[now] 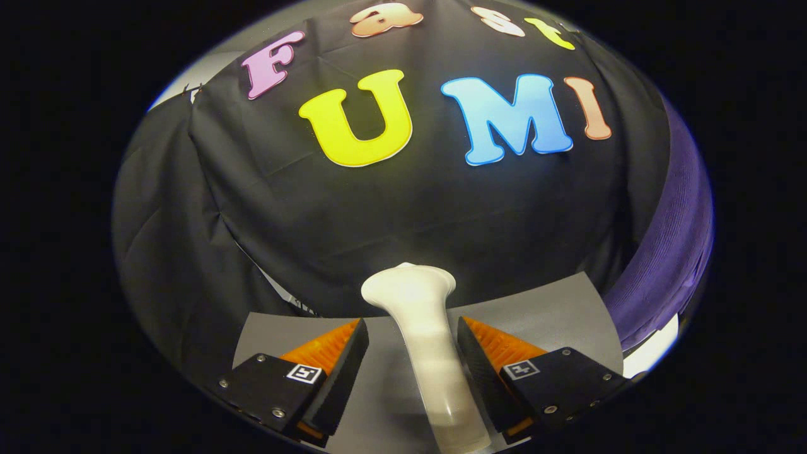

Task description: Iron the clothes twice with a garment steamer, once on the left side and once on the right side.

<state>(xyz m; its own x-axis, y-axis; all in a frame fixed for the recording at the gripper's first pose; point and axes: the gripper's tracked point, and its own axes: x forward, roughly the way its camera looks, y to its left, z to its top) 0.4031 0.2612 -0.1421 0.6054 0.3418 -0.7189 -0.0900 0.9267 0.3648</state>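
A white garment steamer [421,328] lies lengthwise between my fingers, its flared head pointing away from me and its handle running back under the camera. My gripper [413,328] is open around it. The right finger sits close against the handle, while a clear gap separates the left finger from it. A purple garment [668,252] hangs off to the right, beyond the right finger. The steamer rests over a grey table top [555,309].
The booth's black cloth wall [410,208] stands just past the table's far edge, draped in folds on the left. A pale surface [652,350] shows below the purple garment at the right.
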